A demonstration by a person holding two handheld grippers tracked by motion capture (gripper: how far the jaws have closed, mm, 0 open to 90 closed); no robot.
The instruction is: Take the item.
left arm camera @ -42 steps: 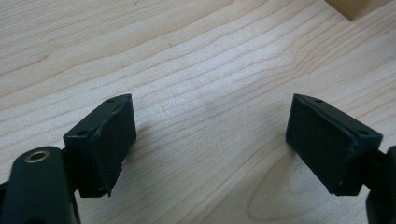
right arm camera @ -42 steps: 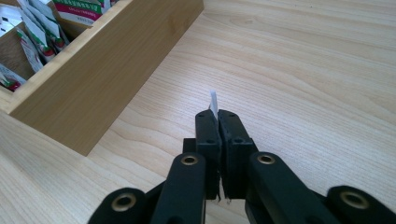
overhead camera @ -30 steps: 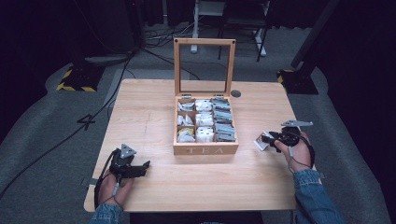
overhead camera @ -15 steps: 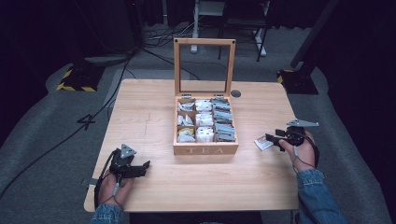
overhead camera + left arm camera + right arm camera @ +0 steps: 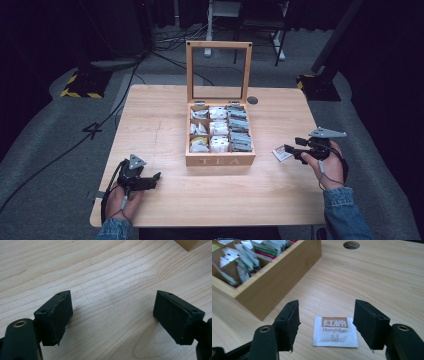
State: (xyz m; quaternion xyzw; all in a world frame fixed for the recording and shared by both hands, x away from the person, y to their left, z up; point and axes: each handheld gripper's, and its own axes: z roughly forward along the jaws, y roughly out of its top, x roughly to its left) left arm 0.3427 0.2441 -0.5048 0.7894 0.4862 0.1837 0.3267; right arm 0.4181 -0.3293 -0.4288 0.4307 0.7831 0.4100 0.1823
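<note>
A small white tea bag packet point(image 5: 335, 332) with brown writing is laid flat on the wooden table point(image 5: 165, 115). It is seen just to the right of the tea box point(image 5: 220, 159), near the box's front corner, and it is not touching the box. In the high view the packet point(image 5: 282, 154) is found just beside the tips of the right gripper point(image 5: 292, 150).

The right gripper point(image 5: 325, 322) is held a little above the packet. Its jaws are set wide apart and have just been opened more. The packet is seen on the table between them, lower down, and it is not touched by either pad.

The tea box is made of light wood, and the word TEA is marked on its front. Its lid point(image 5: 218, 72) is stood straight up at the back. Many tea bags point(image 5: 220, 127) are packed in its little compartments.

The left gripper point(image 5: 150, 180) is kept low over the table's front left part, well apart from the box. Its jaws point(image 5: 112, 317) are also held wide apart, and bare wood is seen between them.

A round hole point(image 5: 252, 100) is cut in the table behind the box.
</note>
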